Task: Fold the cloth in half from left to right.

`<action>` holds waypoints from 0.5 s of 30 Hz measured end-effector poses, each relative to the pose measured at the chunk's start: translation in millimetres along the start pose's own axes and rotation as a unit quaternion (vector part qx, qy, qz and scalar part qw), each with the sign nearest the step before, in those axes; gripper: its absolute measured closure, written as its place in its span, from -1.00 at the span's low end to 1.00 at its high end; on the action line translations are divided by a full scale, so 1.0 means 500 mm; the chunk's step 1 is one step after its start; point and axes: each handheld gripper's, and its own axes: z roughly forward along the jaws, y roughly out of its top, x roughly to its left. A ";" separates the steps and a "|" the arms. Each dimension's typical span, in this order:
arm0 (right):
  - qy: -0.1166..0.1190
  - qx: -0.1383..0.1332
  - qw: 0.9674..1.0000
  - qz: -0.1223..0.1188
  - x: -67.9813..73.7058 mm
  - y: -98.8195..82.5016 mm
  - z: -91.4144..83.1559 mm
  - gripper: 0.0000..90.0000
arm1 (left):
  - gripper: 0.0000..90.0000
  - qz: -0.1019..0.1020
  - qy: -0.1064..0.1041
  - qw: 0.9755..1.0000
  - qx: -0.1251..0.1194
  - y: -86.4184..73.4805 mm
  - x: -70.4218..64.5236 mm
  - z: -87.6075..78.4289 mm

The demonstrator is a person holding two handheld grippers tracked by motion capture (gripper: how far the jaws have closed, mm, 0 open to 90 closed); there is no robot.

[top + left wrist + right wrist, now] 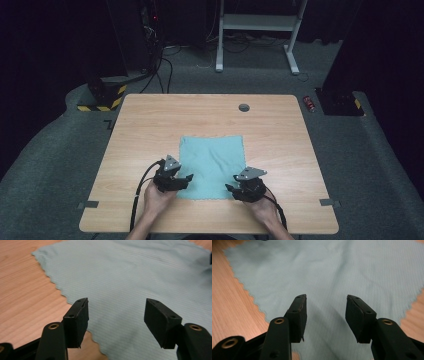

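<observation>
A dark room surrounded the pale wooden worktop (150,120). From above, the square teal cloth (212,160) lay flat near the front edge. The left claw (116,315) gaped over its left corner; the right claw (325,312) gaped over the right. Each should pinch its corner squarely.

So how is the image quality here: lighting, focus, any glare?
High view: table evenly lit, surroundings dark, no glare, slightly soft. Left gripper view: cloth weave fairly sharp, near tongs a little soft. Right gripper view: cloth softer, far edge blurred.
</observation>
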 end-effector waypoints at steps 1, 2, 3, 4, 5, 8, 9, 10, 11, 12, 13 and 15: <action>-0.001 -0.010 1.000 -0.001 0.002 0.003 0.002 0.19 | -0.18 0.000 0.000 1.000 0.000 0.000 0.000 0.000; -0.001 -0.010 1.000 -0.001 0.002 0.003 0.002 0.19 | -0.18 0.000 0.007 1.000 0.004 0.004 0.006 0.002; 0.005 -0.012 1.000 0.000 0.006 0.007 0.008 0.21 | -0.16 -0.004 0.012 1.000 0.007 0.014 0.016 0.005; 0.007 -0.010 1.000 -0.001 0.008 0.008 0.011 0.22 | -0.16 -0.003 0.014 1.000 0.010 0.023 0.023 0.007; 0.008 -0.009 1.000 -0.005 0.012 0.009 0.015 0.23 | -0.15 -0.007 0.014 1.000 0.008 0.028 0.027 0.009; 0.012 -0.009 1.000 -0.008 0.016 0.010 0.024 0.19 | -0.12 -0.021 0.012 1.000 0.015 0.044 0.039 0.014; 0.012 -0.009 1.000 -0.008 0.016 0.010 0.024 0.19 | -0.12 -0.028 0.011 0.999 0.021 0.050 0.045 0.019; 0.014 -0.013 1.000 -0.005 0.017 0.010 0.025 0.17 | -0.10 -0.033 0.013 0.999 0.026 0.055 0.050 0.023; 0.018 -0.022 1.000 0.000 0.016 0.013 0.027 0.13 | -0.14 -0.038 0.016 0.999 0.028 0.060 0.055 0.028; 0.018 -0.022 1.000 0.000 0.016 0.013 0.027 0.13 | -0.14 -0.041 0.020 0.999 0.022 0.063 0.060 0.032; 0.025 -0.024 0.999 0.006 0.018 0.018 0.031 0.11 | -0.16 -0.048 0.019 0.998 0.021 0.067 0.068 0.038; 0.028 -0.023 0.999 0.007 0.020 0.020 0.032 0.11 | -0.17 -0.045 0.023 0.998 0.032 0.077 0.079 0.050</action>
